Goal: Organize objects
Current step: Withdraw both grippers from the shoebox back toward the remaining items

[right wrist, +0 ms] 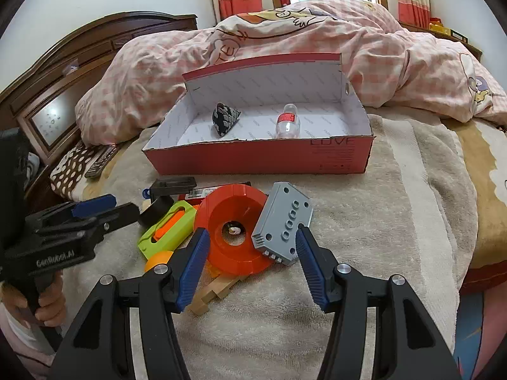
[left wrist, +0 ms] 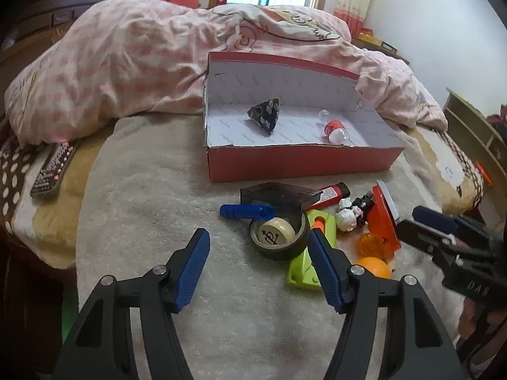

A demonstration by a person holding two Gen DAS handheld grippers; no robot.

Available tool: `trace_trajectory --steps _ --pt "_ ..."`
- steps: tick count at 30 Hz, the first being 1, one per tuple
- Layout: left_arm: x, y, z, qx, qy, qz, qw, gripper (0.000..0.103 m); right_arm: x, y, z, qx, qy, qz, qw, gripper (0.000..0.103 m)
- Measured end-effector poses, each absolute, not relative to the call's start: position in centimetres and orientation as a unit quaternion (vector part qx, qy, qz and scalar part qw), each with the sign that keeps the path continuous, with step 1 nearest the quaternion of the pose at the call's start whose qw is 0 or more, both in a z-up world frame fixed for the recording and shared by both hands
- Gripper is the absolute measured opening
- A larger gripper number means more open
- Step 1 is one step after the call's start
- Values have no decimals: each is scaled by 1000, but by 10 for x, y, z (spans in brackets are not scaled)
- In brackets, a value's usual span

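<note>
The left hand-held gripper [left wrist: 258, 240] hovers over the pile with its jaws apart and nothing held; a tape roll [left wrist: 279, 237] lies just ahead between the tips. The right hand-held gripper [right wrist: 253, 237] also stands apart and holds nothing, above an orange ring [right wrist: 234, 228] and a grey block [right wrist: 282, 224].

One bed, covered by a beige blanket [left wrist: 152, 209] and one pink quilt [left wrist: 126, 63], carries everything. One red box [right wrist: 259, 155] sits open near the quilt, holding two things: one dark pouch [right wrist: 225, 120] and one clear capsule [right wrist: 286, 123]. In front of the box lies the pile: one green toy [right wrist: 164, 231], one black case [left wrist: 279, 196], one red tube [left wrist: 332, 194], one blue pen [left wrist: 247, 211], one orange ball [left wrist: 374, 267]. One remote [left wrist: 54, 171] rests at the bed's left edge.
</note>
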State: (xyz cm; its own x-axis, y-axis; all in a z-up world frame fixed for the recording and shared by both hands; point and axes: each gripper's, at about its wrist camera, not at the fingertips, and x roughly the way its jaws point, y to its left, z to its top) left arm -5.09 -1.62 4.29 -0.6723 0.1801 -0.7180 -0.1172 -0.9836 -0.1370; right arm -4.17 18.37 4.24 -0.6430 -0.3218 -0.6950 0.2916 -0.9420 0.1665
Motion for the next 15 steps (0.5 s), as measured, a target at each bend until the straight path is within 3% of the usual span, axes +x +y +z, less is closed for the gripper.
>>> trace_trajectory --steps 15 --pt "-83 -45 19 -408 -54 911 23 63 -43 184 42 389 -28 -904 174 58"
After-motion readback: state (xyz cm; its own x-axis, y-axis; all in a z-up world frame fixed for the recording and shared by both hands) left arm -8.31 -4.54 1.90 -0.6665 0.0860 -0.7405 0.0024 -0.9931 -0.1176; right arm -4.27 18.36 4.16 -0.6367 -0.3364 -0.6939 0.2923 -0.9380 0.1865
